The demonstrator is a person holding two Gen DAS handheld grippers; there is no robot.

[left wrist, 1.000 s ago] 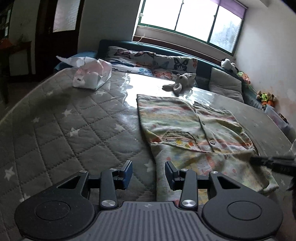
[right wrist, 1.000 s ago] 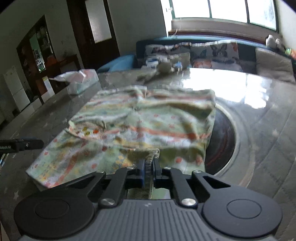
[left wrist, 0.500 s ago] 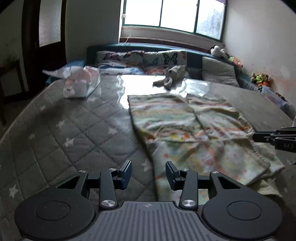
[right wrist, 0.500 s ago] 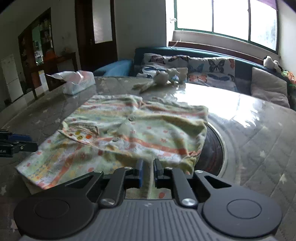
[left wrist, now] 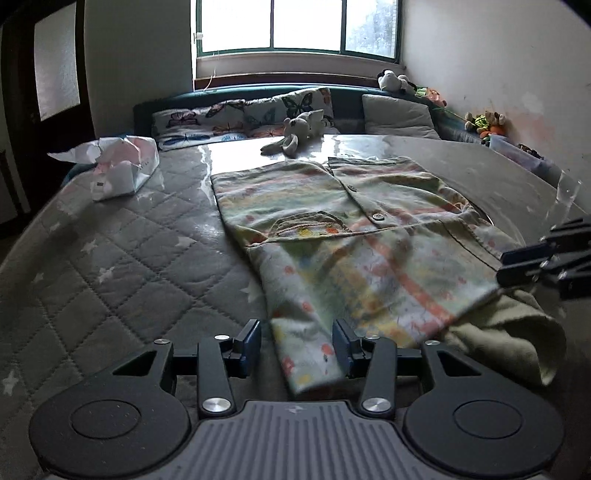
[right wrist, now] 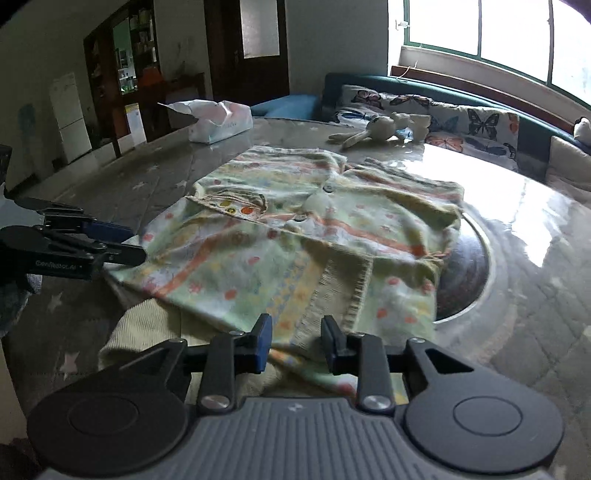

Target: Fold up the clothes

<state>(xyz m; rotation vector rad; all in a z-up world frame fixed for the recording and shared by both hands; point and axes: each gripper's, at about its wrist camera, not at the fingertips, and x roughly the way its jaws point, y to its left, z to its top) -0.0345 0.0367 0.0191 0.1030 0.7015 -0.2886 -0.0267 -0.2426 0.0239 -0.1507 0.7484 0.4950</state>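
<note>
While it lies flat on the quilted table [left wrist: 110,266], the shirt [left wrist: 332,236] runs lengthwise from the near edge toward the window [left wrist: 295,26], its sleeve end nearest. Left gripper [left wrist: 295,343] and right gripper [right wrist: 294,341] both gape, released, straddling the cloth's near edge.

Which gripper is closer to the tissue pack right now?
Left. The left gripper sits at the garment's near left corner, on the tissue pack's side. The right gripper is at the garment's opposite edge, farther across the table.
</note>
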